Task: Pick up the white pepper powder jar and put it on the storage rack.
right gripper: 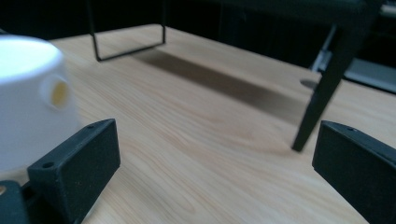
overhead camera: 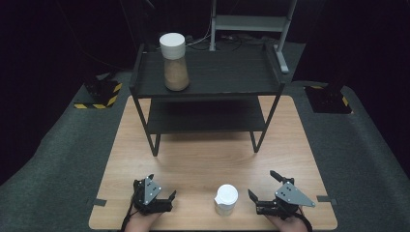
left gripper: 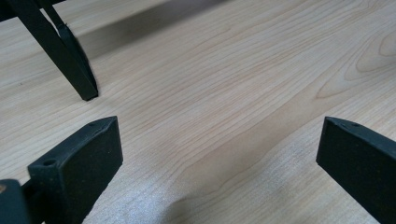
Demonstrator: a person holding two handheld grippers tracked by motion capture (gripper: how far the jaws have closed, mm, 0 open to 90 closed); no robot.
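So the biggest thing here is the light wood table (overhead camera: 203,154), sitting on grey carpet in a pretty dark room. On the far half of it stands a black two-tier metal shelf (overhead camera: 208,72), legs planted right on the tabletop. Up on the top tier, toward the left end, there's a tall jar (overhead camera: 174,63) with a white lid and something tan and grainy inside, standing upright.

Down at the near edge there's a smaller white-lidded container (overhead camera: 226,198), also upright, sitting between the two grippers but closer to the right one. In the right gripper view it shows up big and blurry just beside the left jaw, not between the jaws, and whether it's touching is hard to call.

The left gripper (overhead camera: 161,189) rests low at the near left, jaws spread wide with only bare wood between them. The right gripper (overhead camera: 263,186) is at the near right, jaws likewise wide apart and holding nothing.
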